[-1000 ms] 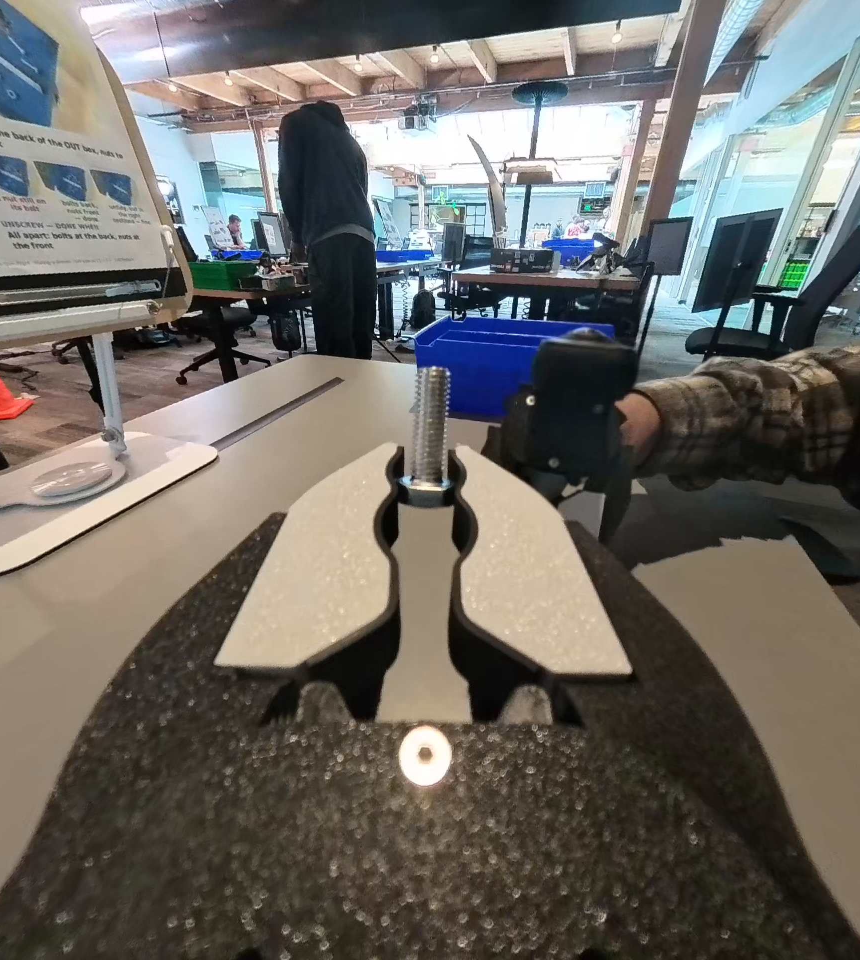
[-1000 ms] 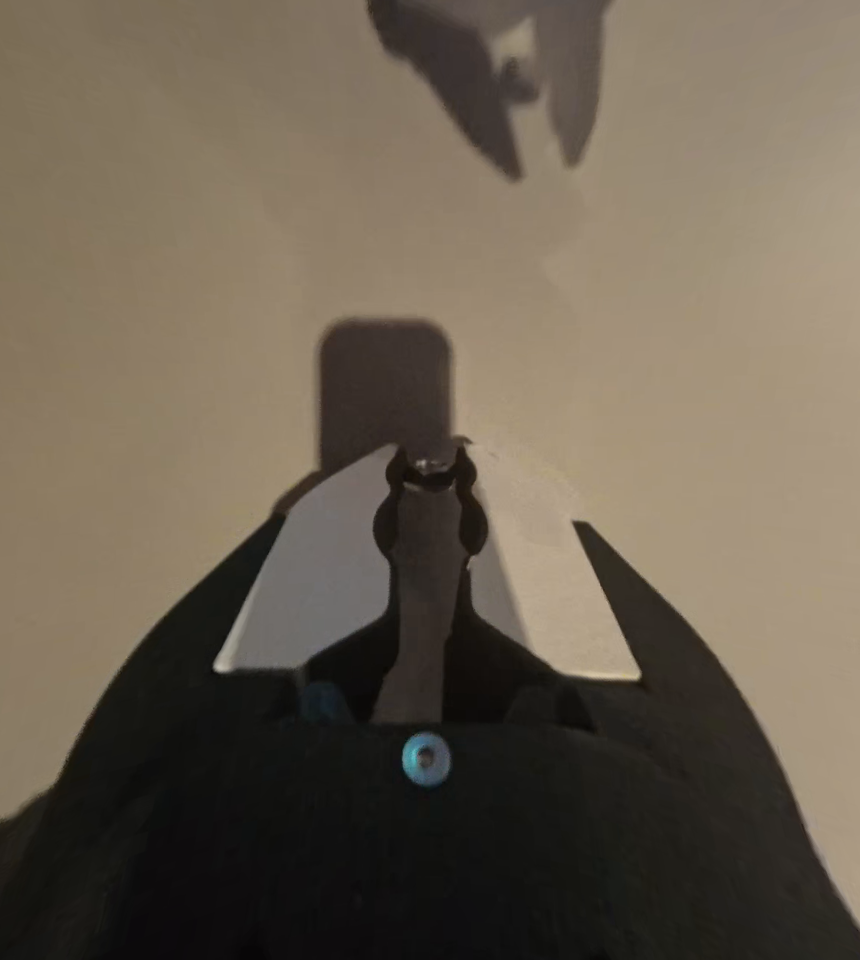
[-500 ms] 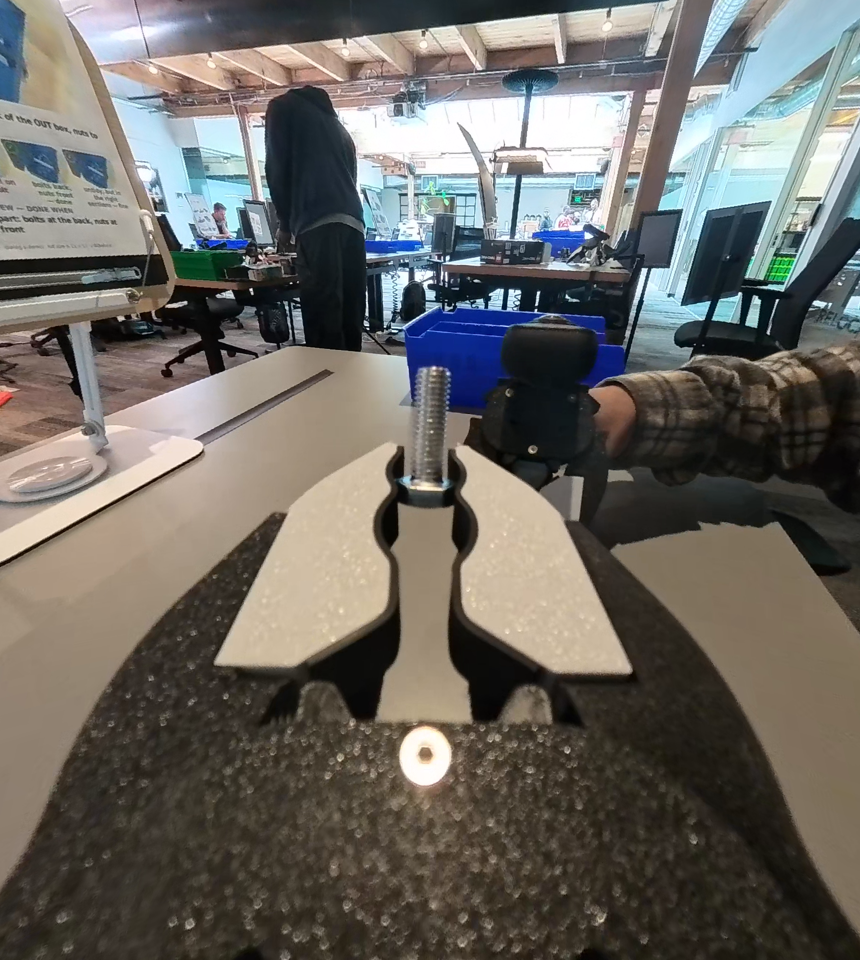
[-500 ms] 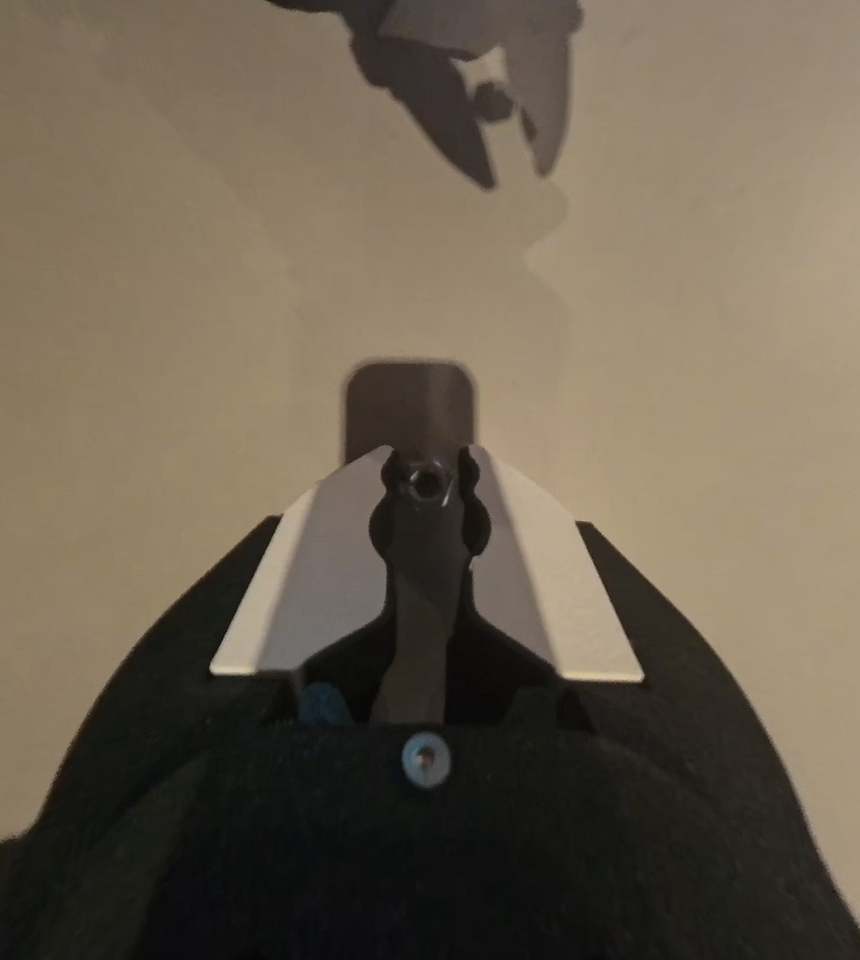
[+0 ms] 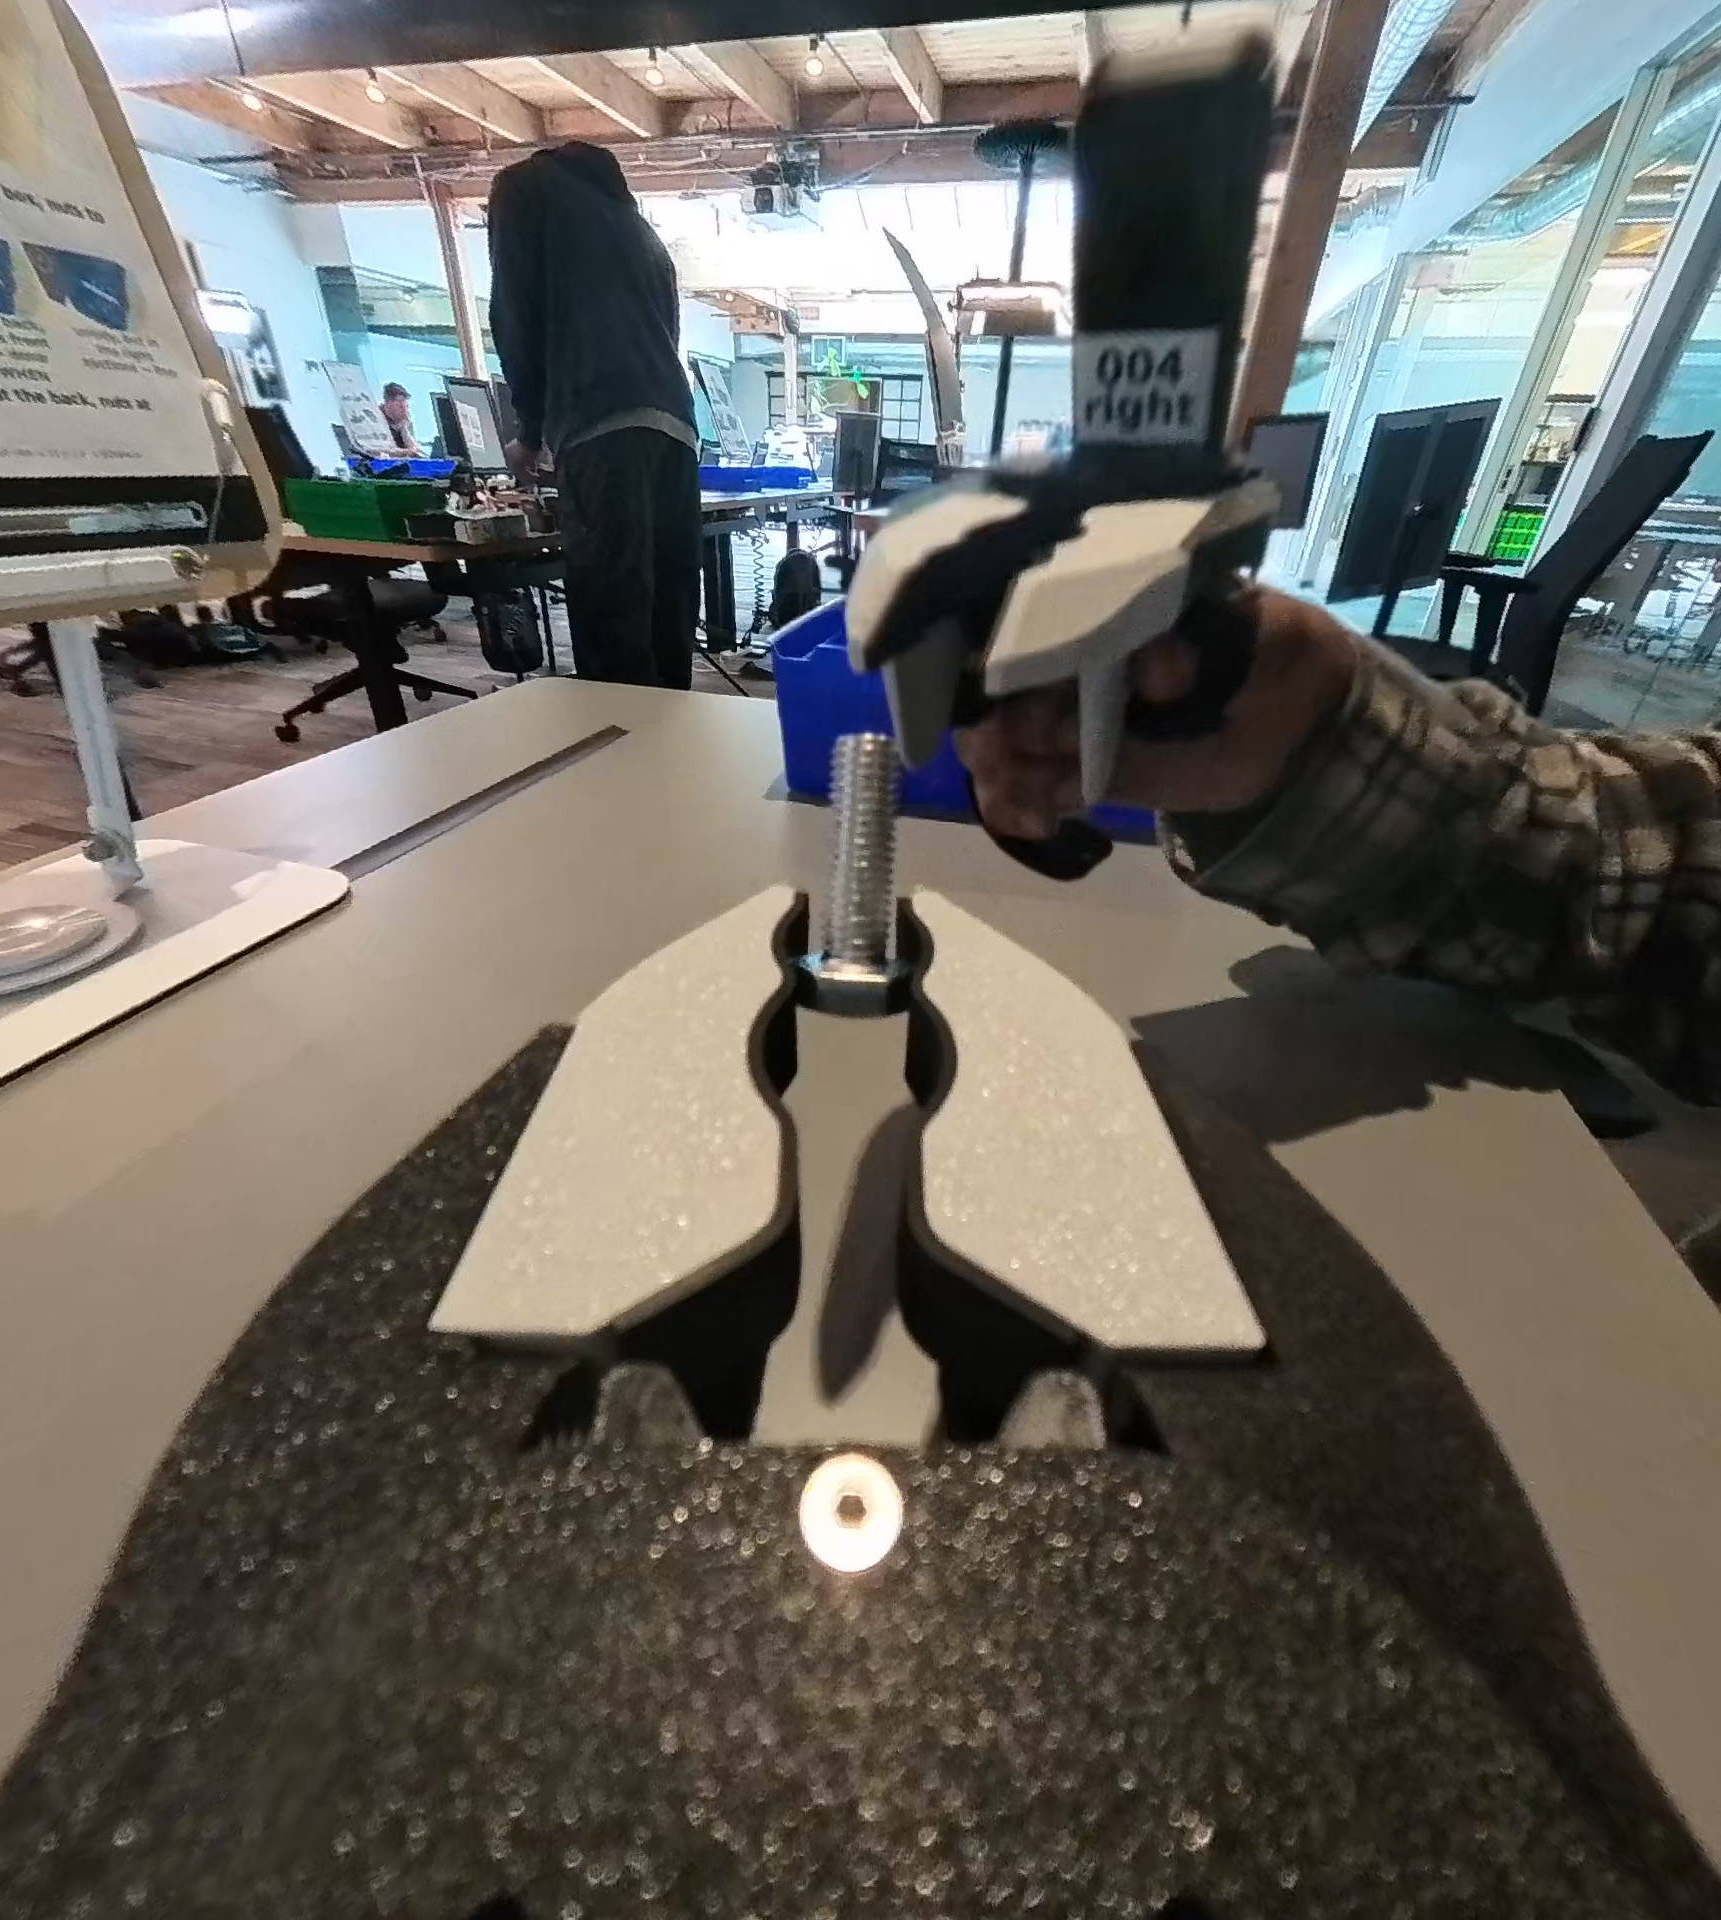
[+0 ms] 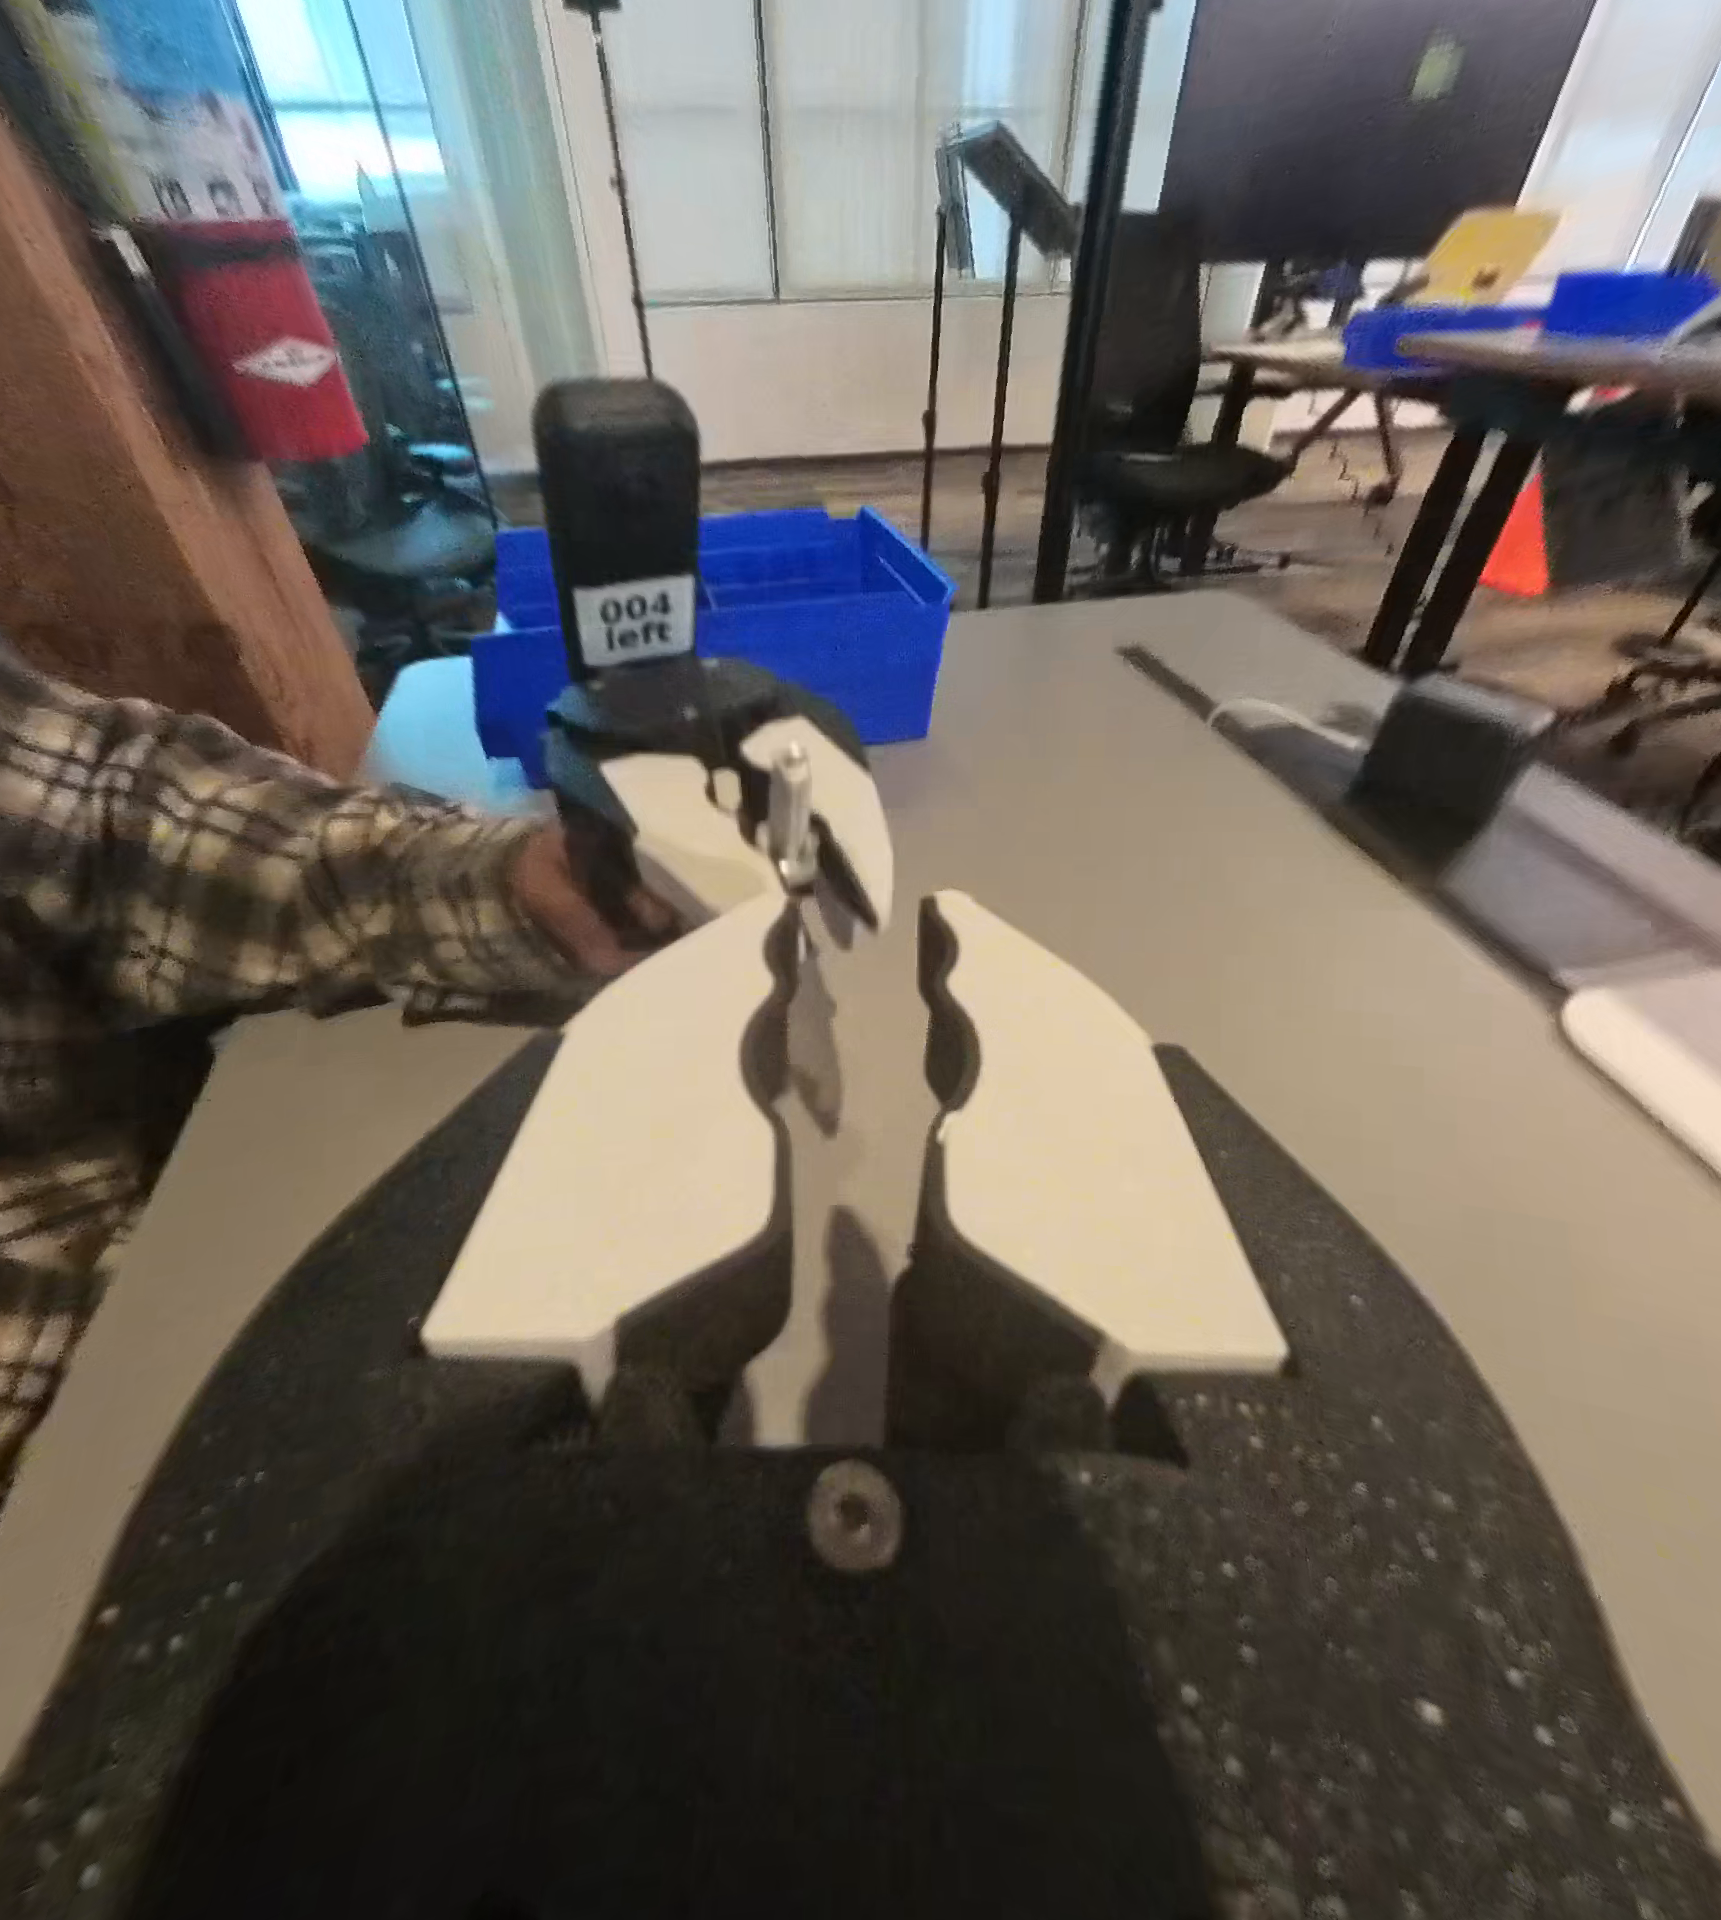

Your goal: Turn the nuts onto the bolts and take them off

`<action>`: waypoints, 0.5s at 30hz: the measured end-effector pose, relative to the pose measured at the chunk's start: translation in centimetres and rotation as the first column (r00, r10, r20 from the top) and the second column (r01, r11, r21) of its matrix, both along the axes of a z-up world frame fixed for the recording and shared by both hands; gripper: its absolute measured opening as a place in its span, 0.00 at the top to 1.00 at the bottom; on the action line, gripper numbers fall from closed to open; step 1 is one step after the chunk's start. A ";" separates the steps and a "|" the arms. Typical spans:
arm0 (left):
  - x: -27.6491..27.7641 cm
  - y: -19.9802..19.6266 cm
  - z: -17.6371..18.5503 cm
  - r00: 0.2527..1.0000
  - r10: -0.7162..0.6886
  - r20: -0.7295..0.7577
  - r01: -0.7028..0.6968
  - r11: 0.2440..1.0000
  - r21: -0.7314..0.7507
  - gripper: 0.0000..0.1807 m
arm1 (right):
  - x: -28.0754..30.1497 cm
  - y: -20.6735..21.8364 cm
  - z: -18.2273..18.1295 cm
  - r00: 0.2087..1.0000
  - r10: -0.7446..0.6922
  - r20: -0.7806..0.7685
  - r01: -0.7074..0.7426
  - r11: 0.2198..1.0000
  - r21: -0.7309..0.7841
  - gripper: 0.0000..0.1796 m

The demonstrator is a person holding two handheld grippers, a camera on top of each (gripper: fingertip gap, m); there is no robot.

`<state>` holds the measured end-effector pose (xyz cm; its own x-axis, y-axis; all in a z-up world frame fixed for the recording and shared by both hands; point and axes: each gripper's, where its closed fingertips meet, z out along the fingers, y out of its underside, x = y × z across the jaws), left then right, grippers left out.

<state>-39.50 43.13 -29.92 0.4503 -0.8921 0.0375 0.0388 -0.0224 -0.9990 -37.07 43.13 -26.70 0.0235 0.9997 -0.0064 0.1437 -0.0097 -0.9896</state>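
Since a second ago the right gripper (image 5: 1001, 717) has swung up from facing the grey table (image 5: 482, 831) and now points its fingers down beside the tip of the bolt (image 5: 864, 831); the small nut seen between its fingertips half a second ago no longer shows, and where it went cannot be told. The left gripper (image 5: 856, 977) has kept its hold throughout, its white fingers (image 5: 648, 1122) clamped on the bolt's hex head, threaded shank standing upright above them.

Only the left wrist view shows the right gripper's fingers from outside, one nearly touching the bolt's top, with a plaid sleeve (image 5: 1521, 894) behind. Only the right wrist view shows its own jaws standing apart with nothing between them, the fingertips (image 6: 949, 925) just beside the bolt (image 6: 791, 821) held in the left gripper (image 6: 814, 862). A blue bin (image 6: 835, 634) sits behind at the table's far edge; a stand with a printed sheet (image 5: 56, 312) is at the left.
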 end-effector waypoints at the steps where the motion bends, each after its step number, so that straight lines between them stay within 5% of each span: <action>1: 0.1 0.0 -0.1 1.000 -0.003 -0.005 0.003 1.000 0.000 0.92 | -0.7 -0.2 0.3 1.000 0.001 0.014 -0.001 0.999 0.041 0.88; 8: 0.7 -0.4 -0.2 1.000 -0.019 -0.021 0.019 1.000 0.008 0.92 | -4.6 -1.6 -0.7 0.986 0.120 0.111 -0.131 0.987 0.091 0.86; 15: 0.7 -0.2 -1.0 0.996 -0.008 -0.085 0.008 1.000 0.001 0.92 | -5.4 -2.1 -1.5 0.955 0.216 0.202 -0.238 0.967 0.089 0.95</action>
